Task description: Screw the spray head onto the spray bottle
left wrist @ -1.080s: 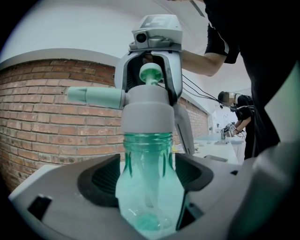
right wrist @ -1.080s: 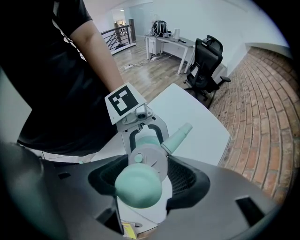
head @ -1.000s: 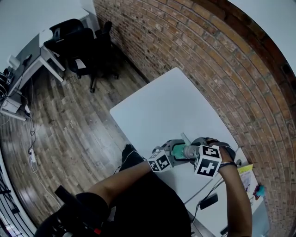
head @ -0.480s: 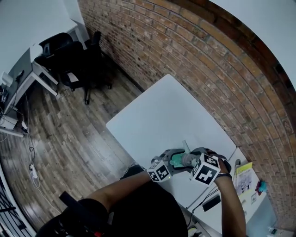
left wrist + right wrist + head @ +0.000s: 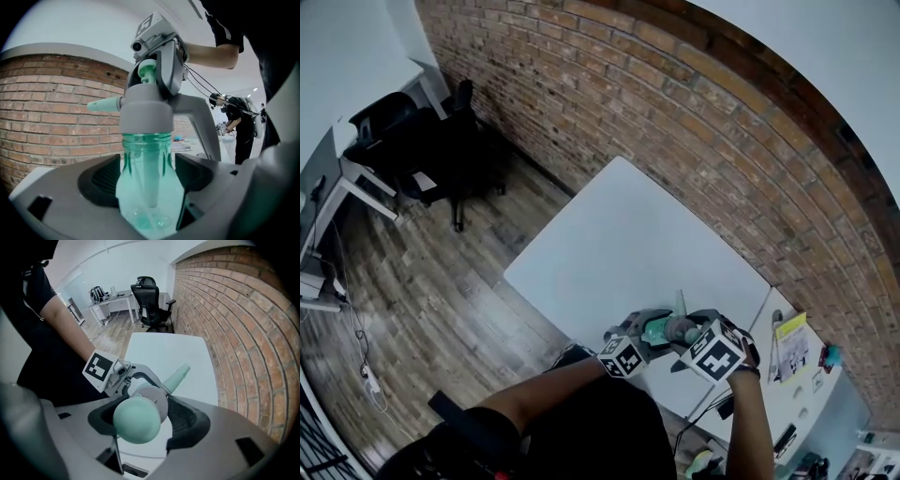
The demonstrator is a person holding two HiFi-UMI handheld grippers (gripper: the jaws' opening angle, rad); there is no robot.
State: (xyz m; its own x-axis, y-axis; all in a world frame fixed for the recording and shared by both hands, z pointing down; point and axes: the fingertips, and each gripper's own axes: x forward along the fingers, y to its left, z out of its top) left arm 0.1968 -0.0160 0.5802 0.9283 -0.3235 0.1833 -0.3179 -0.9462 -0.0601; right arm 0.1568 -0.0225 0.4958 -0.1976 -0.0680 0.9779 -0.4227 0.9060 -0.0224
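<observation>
1. Left tool: jaws pinching the one green spray bottle by its body, between both pads.
2. Right tool: jaws clamped on the one grey-and-mint spray head, seated on the bottle's neck just ahead of the left tool.
3. One white bench lies below the two tools, which meet at its near edge.

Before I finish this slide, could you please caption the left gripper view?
Left tool grips the spray bottle while the right tool clamps its spray head; brick wall behind.
</observation>
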